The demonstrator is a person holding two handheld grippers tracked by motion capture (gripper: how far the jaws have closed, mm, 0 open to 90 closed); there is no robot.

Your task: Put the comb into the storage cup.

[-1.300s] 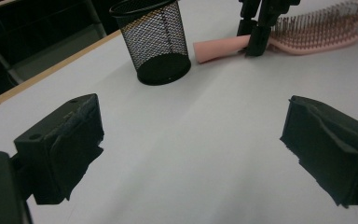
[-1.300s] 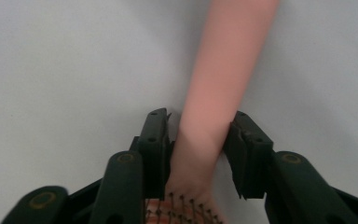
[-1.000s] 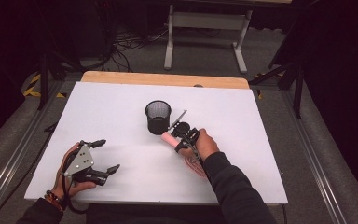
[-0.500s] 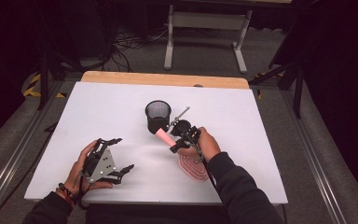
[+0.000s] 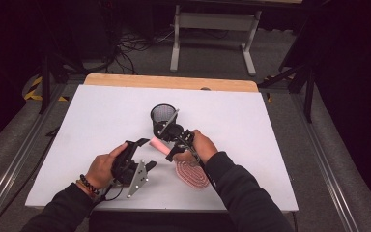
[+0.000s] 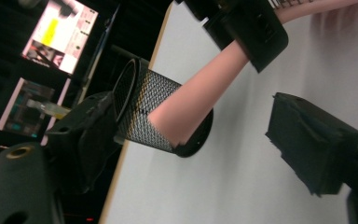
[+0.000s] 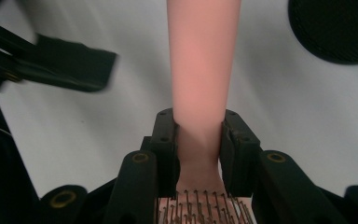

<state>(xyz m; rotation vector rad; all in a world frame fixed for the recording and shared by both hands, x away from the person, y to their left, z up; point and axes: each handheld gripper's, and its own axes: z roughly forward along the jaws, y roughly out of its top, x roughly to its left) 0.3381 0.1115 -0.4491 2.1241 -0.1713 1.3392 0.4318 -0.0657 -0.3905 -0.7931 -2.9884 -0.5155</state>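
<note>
A pink hairbrush is held by its handle in my right gripper, just in front of a black mesh cup. The brush's oval bristled head lies under the right hand. In the right gripper view the jaws are shut on the handle, with bristles at the bottom edge. My left gripper is open, tilted on its side, its jaws on either side of the handle's free end without touching it. The cup stands behind that end.
The white table top has a wooden strip along its far edge. A metal stand and cables lie on the floor beyond. Lit screens show past the table in the left gripper view.
My left gripper has moved right and forward across the table, up to the handle's free end. The right gripper has shifted the brush slightly left, beside the cup.
</note>
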